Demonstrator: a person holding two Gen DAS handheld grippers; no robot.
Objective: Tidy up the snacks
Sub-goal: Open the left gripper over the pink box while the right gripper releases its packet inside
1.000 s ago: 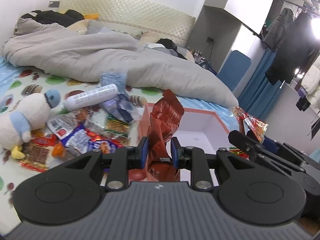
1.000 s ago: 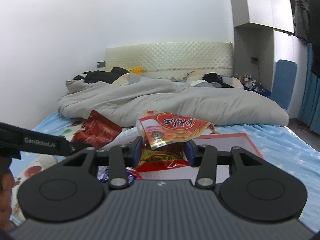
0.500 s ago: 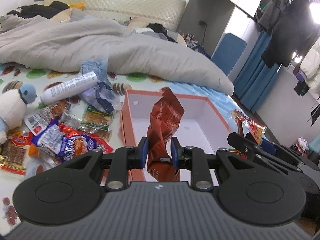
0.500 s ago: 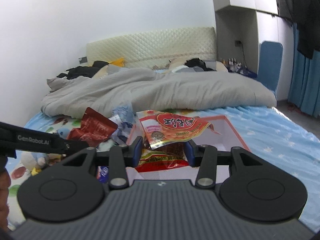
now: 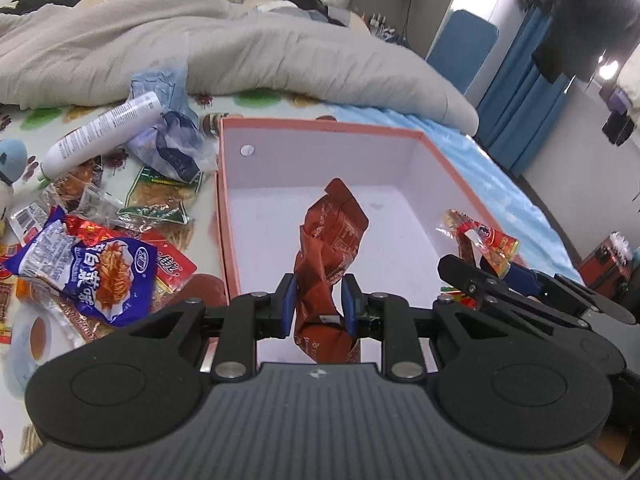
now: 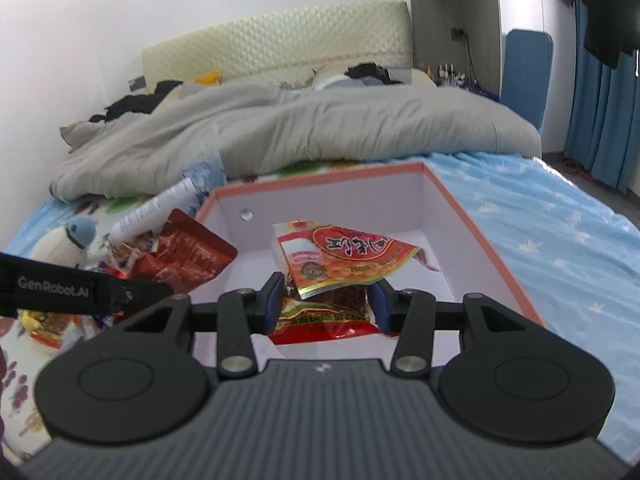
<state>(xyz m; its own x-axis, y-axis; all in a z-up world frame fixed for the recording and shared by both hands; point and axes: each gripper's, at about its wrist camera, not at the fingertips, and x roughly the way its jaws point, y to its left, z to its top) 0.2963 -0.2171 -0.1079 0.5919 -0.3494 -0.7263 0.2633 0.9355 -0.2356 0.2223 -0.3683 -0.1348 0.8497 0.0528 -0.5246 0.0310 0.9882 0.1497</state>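
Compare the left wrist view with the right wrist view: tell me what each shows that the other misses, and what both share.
Only the left wrist view shows the purple noodle packet and the green-edged packet in the loose pile beside the box. Only the right wrist view shows the printed face of the red-and-yellow snack packet gripped in the right tongs. Both show the pink-rimmed box, the white tube, the grey duvet, and the dark red packet clamped in the left tongs above the box.
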